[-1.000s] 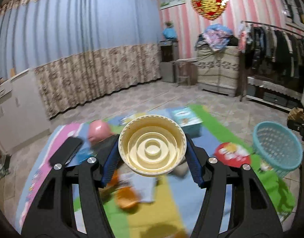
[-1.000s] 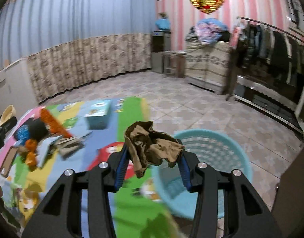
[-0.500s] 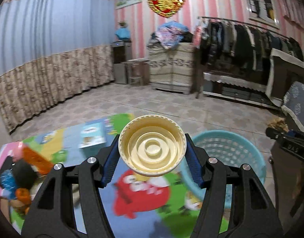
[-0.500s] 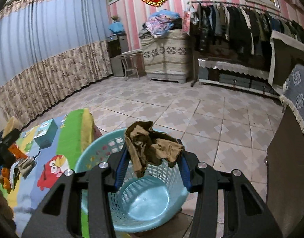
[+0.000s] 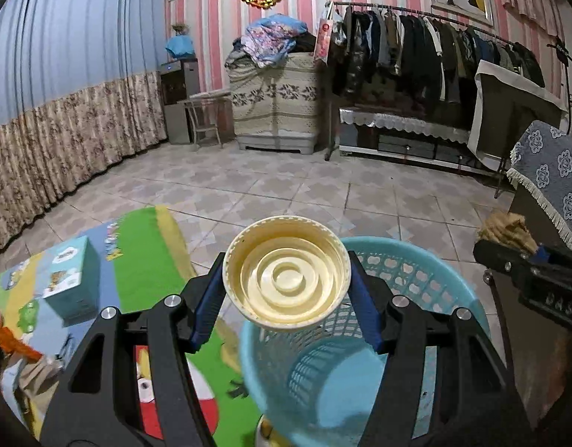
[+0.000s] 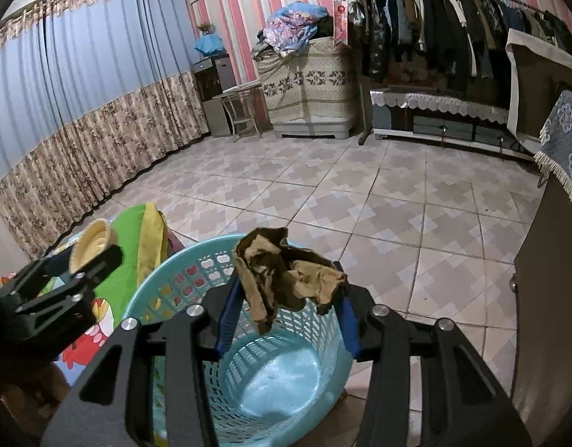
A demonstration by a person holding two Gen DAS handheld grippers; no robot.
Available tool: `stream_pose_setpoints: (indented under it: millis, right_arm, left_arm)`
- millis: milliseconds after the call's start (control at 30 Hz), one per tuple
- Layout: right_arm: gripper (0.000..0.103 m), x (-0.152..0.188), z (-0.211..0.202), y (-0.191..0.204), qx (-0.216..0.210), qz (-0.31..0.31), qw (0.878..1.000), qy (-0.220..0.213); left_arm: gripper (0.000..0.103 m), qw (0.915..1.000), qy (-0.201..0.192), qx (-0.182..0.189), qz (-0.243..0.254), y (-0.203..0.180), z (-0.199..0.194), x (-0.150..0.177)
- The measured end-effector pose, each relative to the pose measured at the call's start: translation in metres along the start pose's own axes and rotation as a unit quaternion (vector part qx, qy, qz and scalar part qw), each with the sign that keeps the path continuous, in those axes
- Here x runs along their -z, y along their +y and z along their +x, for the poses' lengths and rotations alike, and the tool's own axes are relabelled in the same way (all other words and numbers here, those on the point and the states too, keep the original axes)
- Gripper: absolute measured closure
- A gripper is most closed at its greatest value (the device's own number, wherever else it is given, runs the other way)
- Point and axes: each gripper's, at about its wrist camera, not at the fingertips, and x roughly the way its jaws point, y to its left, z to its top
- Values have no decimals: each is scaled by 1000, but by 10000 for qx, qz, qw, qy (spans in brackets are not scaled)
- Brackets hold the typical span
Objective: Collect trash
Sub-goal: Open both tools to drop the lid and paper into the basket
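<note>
My left gripper (image 5: 286, 290) is shut on a cream round plastic lid (image 5: 286, 270), held over the near rim of a light blue plastic basket (image 5: 435, 283). My right gripper (image 6: 286, 298) is shut on a crumpled brown paper wad (image 6: 282, 279), which hangs above the same basket (image 6: 196, 275). The basket's bottom (image 6: 282, 380) looks bare. In the right wrist view the left gripper (image 6: 88, 257) with the lid (image 6: 90, 242) shows at the left. In the left wrist view the right gripper (image 5: 509, 249) with the wad (image 5: 503, 227) shows at the right edge.
A colourful play mat (image 5: 144, 253) lies left of the basket with a teal box (image 5: 71, 279) and orange items (image 5: 6, 335) on it. A dark cabinet (image 6: 546, 298) stands close on the right. Tiled floor (image 6: 360, 193) stretches to a clothes rack (image 6: 453, 18) and curtains (image 6: 81, 111).
Both grippers swung right from the mat to the basket and sank a little. The lid and the paper wad stayed gripped. The basket now sits right below both.
</note>
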Motion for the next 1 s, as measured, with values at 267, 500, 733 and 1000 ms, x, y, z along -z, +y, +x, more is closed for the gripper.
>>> stream_pose_setpoints:
  millis: [267,500,733,1000]
  right_arm:
    - [58,3,1,5,57,-105,9999,25]
    - [58,4,5,12,51,-180,9998,109]
    - [57,5,12,26,2,-300,9994,185]
    - [54,2,32,46,-201,-280,9990,281]
  left_arm:
    - [40,9997,203,105,-41,-6,24,-3]
    - [23,9996,123,-163,-169,15,13,-9]
    - [13,9975,-115,-616,-332,52,-21,-11]
    - [9,9951,-212,-850,-462,82,-52,-3]
